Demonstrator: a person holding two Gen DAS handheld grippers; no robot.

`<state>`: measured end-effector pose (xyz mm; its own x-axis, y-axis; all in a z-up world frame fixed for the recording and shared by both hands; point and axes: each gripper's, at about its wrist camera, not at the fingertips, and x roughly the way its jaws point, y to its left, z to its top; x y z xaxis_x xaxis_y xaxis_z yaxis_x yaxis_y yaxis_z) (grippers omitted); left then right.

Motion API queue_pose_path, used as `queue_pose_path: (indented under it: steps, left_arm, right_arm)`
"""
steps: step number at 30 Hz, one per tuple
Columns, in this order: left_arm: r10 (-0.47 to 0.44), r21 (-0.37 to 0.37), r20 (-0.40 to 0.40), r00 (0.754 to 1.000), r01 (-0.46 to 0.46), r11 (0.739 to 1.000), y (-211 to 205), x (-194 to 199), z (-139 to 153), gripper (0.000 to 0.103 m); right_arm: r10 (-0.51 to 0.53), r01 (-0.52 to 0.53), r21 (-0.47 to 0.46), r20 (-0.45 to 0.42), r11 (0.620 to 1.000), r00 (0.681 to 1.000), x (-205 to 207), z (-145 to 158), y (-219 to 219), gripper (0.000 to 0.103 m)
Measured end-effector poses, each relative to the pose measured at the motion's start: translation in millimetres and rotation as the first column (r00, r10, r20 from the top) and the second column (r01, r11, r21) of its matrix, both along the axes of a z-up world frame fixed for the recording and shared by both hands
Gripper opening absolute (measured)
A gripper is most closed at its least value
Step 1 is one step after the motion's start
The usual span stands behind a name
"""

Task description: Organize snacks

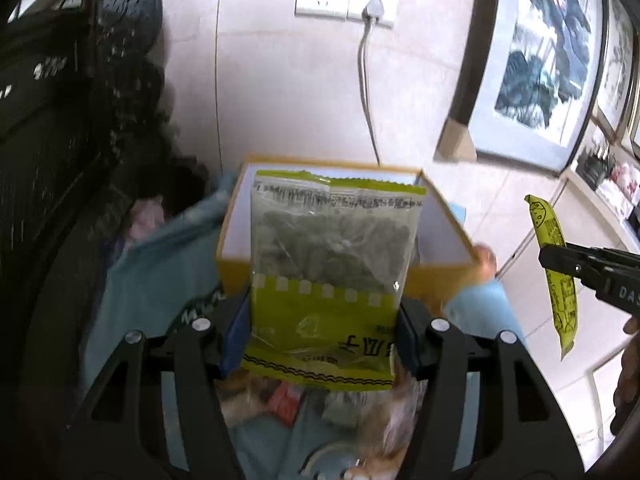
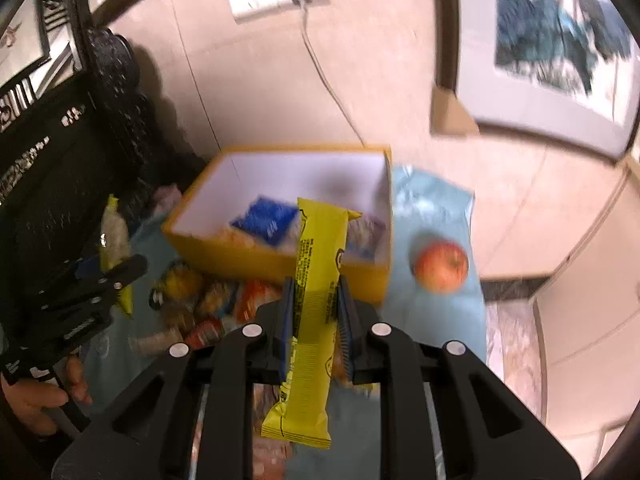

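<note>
The left claw [image 1: 324, 332] is clamped on a green-and-clear plastic bag of dark dried snacks [image 1: 332, 264], its blue pads [image 1: 236, 332] pressing the bag's two side edges. The bag stands upright between the fingers, its upper part rising in front of the open yellow cardboard box with a white inside [image 1: 448, 216]. The right claw [image 2: 314, 312] is closed on a long yellow foil-wrapped snack bar [image 2: 316, 280], gripped about midway along its length; the top end of the bar reaches over the near wall of the box [image 2: 224, 254], and the bottom end hangs below the fingers.

Inside the box lie a blue packet [image 2: 266, 218] and a pale, purplish packet [image 2: 366, 236] towards the right wall; motion blur hides more.

The box sits on a light blue cloth [image 2: 436, 200] covering the surface. A red-orange apple [image 2: 440, 266] rests on the cloth just right of the box, apart from it. In front of the box, left of the right claw, a loose heap of small orange, red and yellow snack packets [image 2: 208, 304] lies on the cloth.
</note>
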<state>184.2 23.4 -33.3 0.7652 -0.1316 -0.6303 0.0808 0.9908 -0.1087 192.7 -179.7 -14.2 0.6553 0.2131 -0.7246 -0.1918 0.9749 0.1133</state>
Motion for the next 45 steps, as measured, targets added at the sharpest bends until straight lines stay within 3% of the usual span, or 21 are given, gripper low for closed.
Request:
queue_pose_path:
  steps: [9,21,22,23,25,35,45]
  left_arm:
    - [-0.004,0.035,0.037,0.999,0.003,0.999,-18,70,38,0.061]
    - [0.023,0.099,-0.013,1.0,-0.021,0.995,-21,150,15,0.063]
    - [0.028,0.102,-0.022,0.999,-0.026,0.994,-20,154,11,0.068]
    - [0.037,0.104,-0.036,0.999,-0.034,0.994,-20,160,6,0.076]
    - [0.07,0.127,-0.061,0.996,-0.062,0.99,-18,169,-4,0.088]
    - [0.056,0.114,-0.085,0.995,-0.046,0.992,-18,140,-26,0.089]
    - [-0.005,0.115,-0.12,0.993,0.019,0.993,-38,54,-51,0.089]
  right_arm:
    - [0.02,-0.02,-0.001,0.033,1.0,0.999,58,26,9,0.02]
    - [-0.019,0.019,-0.003,0.004,1.0,1.0,140,5,13,0.021]
    - [-0.021,0.021,-0.004,-0.004,1.0,1.0,148,-1,13,0.025]
    - [-0.027,0.027,-0.018,-0.016,0.999,0.999,153,-6,13,0.039]
    - [-0.042,0.04,-0.048,-0.036,0.998,0.998,159,-16,14,0.053]
    - [-0.05,0.045,-0.06,-0.077,0.997,0.996,129,-41,-2,0.053]
    - [-0.04,0.034,-0.043,-0.149,0.998,0.988,54,-70,-5,0.053]
